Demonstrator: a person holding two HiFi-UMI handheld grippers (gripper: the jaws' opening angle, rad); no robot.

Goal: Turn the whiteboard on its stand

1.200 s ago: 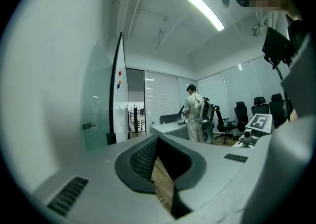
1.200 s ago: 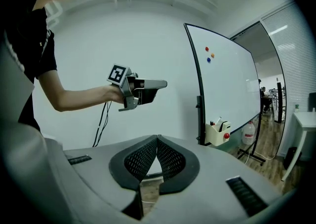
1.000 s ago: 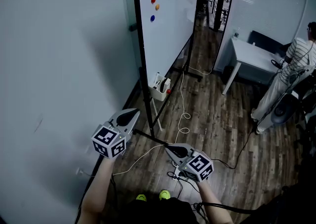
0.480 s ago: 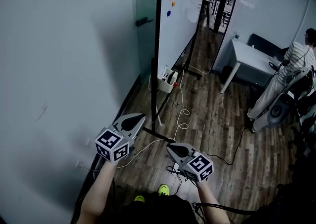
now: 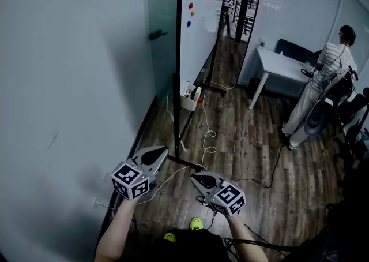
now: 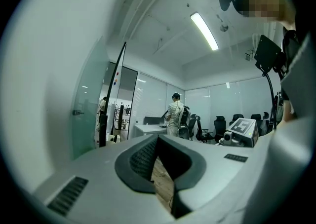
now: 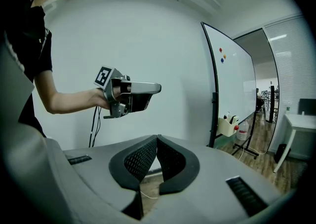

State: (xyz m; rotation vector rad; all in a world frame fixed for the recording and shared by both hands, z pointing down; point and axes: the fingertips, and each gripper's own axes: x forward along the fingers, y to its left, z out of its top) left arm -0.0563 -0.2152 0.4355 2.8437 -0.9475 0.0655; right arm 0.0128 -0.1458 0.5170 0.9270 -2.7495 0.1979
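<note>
Up ahead beside the wall (image 5: 69, 82), the whiteboard (image 5: 199, 24) stands edge-on in its stand (image 5: 176, 102), well apart from the left gripper (image 5: 163, 149) and right gripper (image 5: 194, 176), both with fingers pressed together on nothing, so the job looks like closing in, spreading them and taking its near edge evenly.

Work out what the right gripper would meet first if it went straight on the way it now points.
The right gripper would probably meet the white wall low down, clear of the left gripper, which sits higher; depth is unclear.

no readable text, labels or numbers on anything in view
</note>
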